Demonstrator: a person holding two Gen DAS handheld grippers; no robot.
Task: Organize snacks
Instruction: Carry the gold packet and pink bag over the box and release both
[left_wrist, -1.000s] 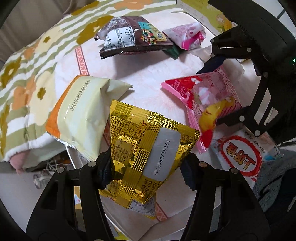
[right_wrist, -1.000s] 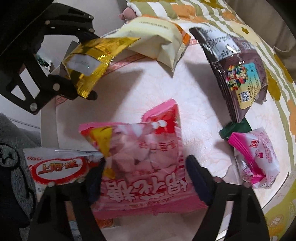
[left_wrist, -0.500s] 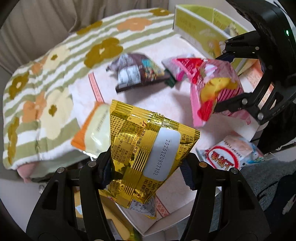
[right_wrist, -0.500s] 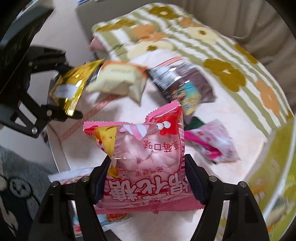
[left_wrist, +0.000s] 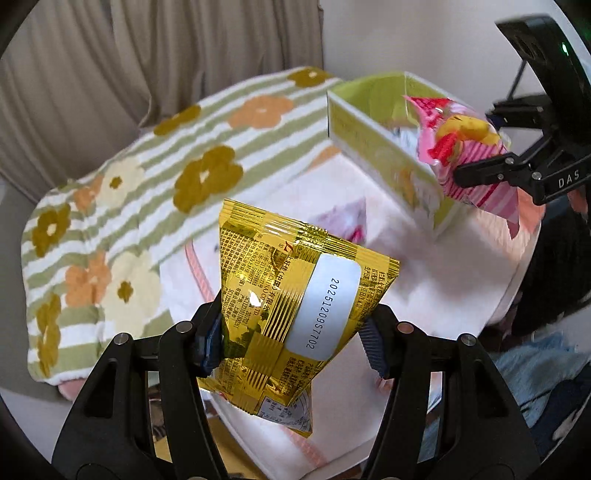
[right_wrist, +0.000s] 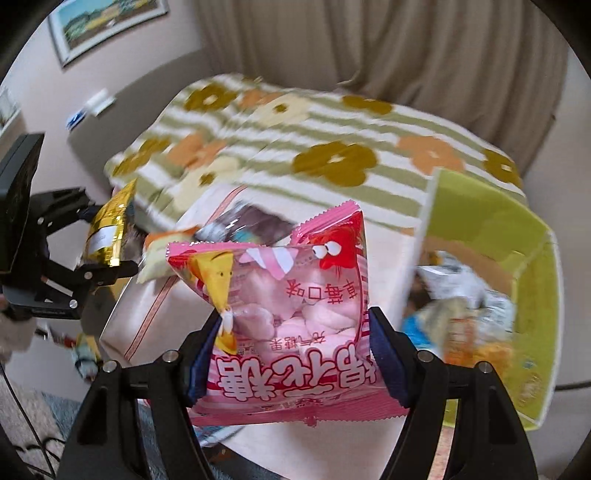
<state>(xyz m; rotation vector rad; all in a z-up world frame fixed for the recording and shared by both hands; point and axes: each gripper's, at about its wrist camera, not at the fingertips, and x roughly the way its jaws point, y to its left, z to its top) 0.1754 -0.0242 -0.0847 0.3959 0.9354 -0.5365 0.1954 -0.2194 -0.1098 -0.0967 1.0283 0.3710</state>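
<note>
2 grippers each clamp a snack above the table (left_wrist: 424, 280): the left gripper (left_wrist: 291, 332) pinches a gold bag (left_wrist: 295, 306), and the right gripper (right_wrist: 291, 354) squeezes a pink bag (right_wrist: 288, 321) beside the green box (right_wrist: 491, 221).

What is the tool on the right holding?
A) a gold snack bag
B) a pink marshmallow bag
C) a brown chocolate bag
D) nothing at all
B: in the right wrist view, the right tool has its two fingers pressed on either side of the pink marshmallow bag, lifted above the table, while the gold bag is in the other tool.
</note>
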